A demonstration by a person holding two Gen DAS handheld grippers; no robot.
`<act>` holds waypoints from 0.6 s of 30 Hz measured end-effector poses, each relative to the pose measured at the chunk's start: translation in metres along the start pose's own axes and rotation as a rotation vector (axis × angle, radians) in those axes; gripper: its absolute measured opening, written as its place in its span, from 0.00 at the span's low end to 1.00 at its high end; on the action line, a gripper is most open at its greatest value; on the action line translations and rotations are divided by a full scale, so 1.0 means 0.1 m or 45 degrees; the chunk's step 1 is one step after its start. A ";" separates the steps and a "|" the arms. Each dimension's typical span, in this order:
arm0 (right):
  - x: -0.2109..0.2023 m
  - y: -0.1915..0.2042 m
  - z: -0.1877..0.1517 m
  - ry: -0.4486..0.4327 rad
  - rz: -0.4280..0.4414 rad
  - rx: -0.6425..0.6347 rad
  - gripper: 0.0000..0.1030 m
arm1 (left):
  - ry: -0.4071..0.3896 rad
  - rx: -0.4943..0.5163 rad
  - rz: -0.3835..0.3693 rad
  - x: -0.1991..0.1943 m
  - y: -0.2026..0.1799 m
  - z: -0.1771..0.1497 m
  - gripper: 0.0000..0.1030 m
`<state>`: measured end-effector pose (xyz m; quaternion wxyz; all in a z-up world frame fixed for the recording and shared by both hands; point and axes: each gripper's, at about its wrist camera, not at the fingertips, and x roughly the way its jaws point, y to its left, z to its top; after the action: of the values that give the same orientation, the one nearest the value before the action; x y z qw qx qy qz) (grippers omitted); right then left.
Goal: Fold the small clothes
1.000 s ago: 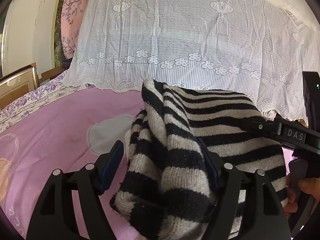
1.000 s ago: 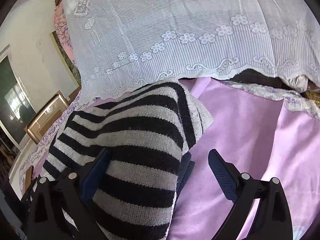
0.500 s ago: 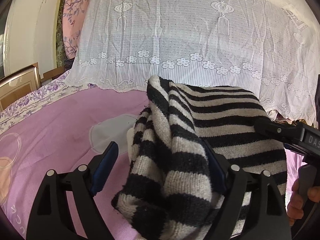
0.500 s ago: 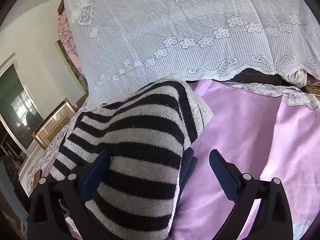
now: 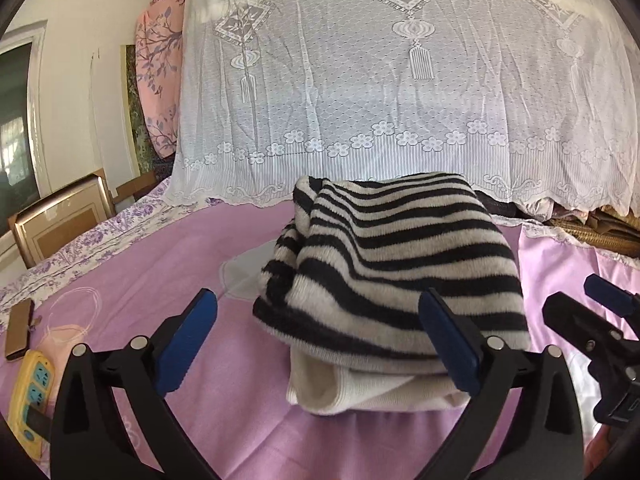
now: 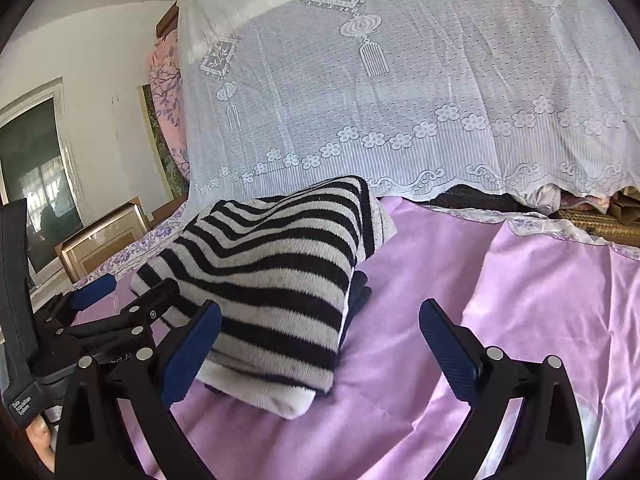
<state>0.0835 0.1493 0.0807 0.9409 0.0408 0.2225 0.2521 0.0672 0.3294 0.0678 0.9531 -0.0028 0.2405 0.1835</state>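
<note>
A black-and-white striped knitted garment (image 5: 392,256) lies folded in a thick bundle on the pink bed sheet (image 5: 192,264); it also shows in the right wrist view (image 6: 276,276). A cream layer (image 5: 360,388) and a dark layer (image 6: 360,292) lie under it. My left gripper (image 5: 320,340) is open and empty, just in front of the bundle. My right gripper (image 6: 316,344) is open and empty, at the bundle's right side. Each gripper also shows in the other's view: the right one (image 5: 600,320), the left one (image 6: 100,308).
A white lace cover (image 5: 400,100) hangs over a pile at the back. A yellow power strip (image 5: 30,396) and a brown flat object (image 5: 18,330) lie at the left on the sheet. A wooden chair (image 5: 60,220) stands beyond the bed's left edge.
Both grippers have pulled back off the striped garment, which was draped against their fingers. It now rests folded on the sheet, and both grippers stand apart from it.
</note>
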 end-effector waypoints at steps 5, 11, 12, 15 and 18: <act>-0.35 0.05 -0.32 -0.002 -0.054 -0.046 0.97 | 0.044 -0.050 -0.027 -0.28 0.04 -0.23 0.96; -0.78 0.24 -0.27 -0.044 -0.157 -0.188 0.97 | 0.042 -0.050 0.007 -0.75 0.07 -0.22 0.96; -0.84 0.26 -0.20 -0.019 -0.148 -0.160 0.97 | 0.043 -0.061 0.011 -0.82 0.09 -0.18 0.96; -0.97 0.27 -0.09 0.045 -0.079 -0.049 0.97 | 0.071 -0.122 -0.023 -0.98 0.17 -0.09 0.96; -1.06 0.27 -0.19 0.037 -0.063 -0.036 0.97 | 0.055 -0.130 -0.037 -1.10 0.12 -0.14 0.96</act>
<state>-0.0193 0.1195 0.1112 0.9440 0.0184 0.2335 0.2323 -0.0332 0.3011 0.1065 0.9489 -0.0589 0.2513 0.1816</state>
